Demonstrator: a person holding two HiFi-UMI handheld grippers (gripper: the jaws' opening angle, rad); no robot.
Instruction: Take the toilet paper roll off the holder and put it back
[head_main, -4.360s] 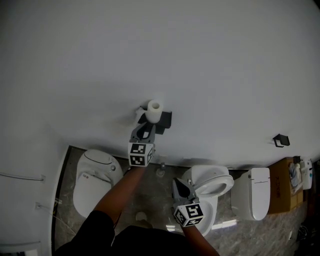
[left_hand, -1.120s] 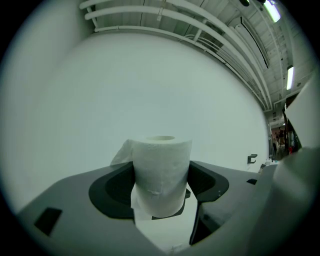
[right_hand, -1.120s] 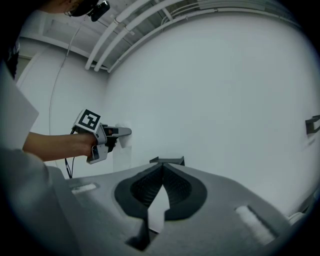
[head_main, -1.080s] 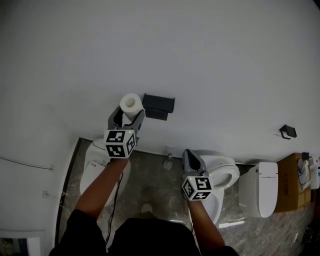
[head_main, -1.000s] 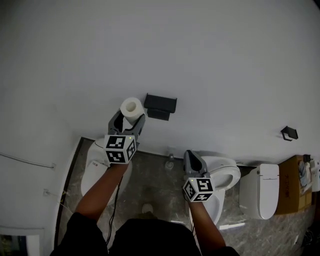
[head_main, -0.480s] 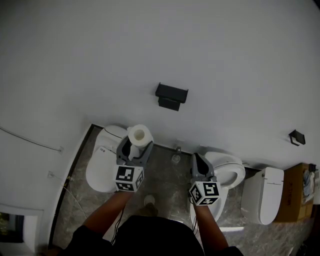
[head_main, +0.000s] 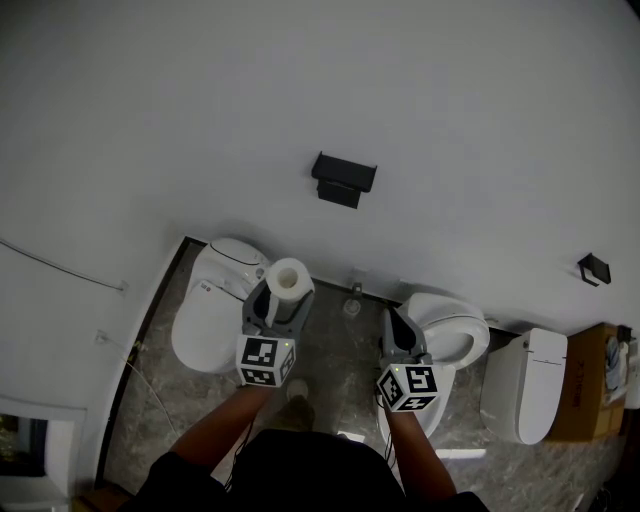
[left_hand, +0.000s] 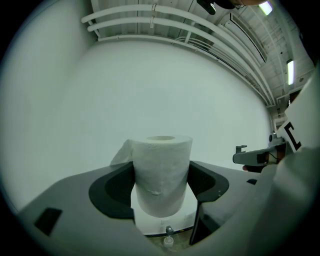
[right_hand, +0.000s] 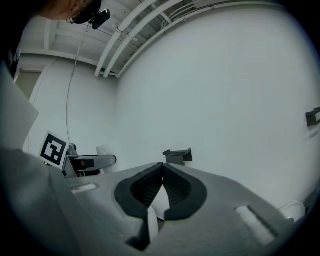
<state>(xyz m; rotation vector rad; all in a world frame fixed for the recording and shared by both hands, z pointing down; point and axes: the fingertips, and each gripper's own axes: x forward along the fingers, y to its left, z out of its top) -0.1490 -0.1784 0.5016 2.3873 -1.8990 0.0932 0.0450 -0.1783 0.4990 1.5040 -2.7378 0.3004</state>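
Observation:
A white toilet paper roll (head_main: 289, 279) stands upright between the jaws of my left gripper (head_main: 282, 292), which is shut on it; in the left gripper view the roll (left_hand: 161, 174) fills the gap, pads pressing its sides, a loose sheet at its upper left. The black wall holder (head_main: 343, 179) is bare, well above and to the right of the roll; it also shows in the right gripper view as the holder (right_hand: 178, 155). My right gripper (head_main: 391, 325) hangs over a toilet, shut with nothing in it, its tips meeting in the right gripper view (right_hand: 162, 167).
A toilet with a closed lid (head_main: 212, 311) sits left of the roll, an open-seat toilet (head_main: 447, 338) under my right gripper, and a third toilet (head_main: 518, 381) further right. A second black holder (head_main: 592, 269) is on the wall at right. A cardboard box (head_main: 590, 385) stands at the right edge.
My left gripper has carried the roll off the holder, down and away from the wall, to a spot over the floor between the toilets. The right gripper shifted slightly.

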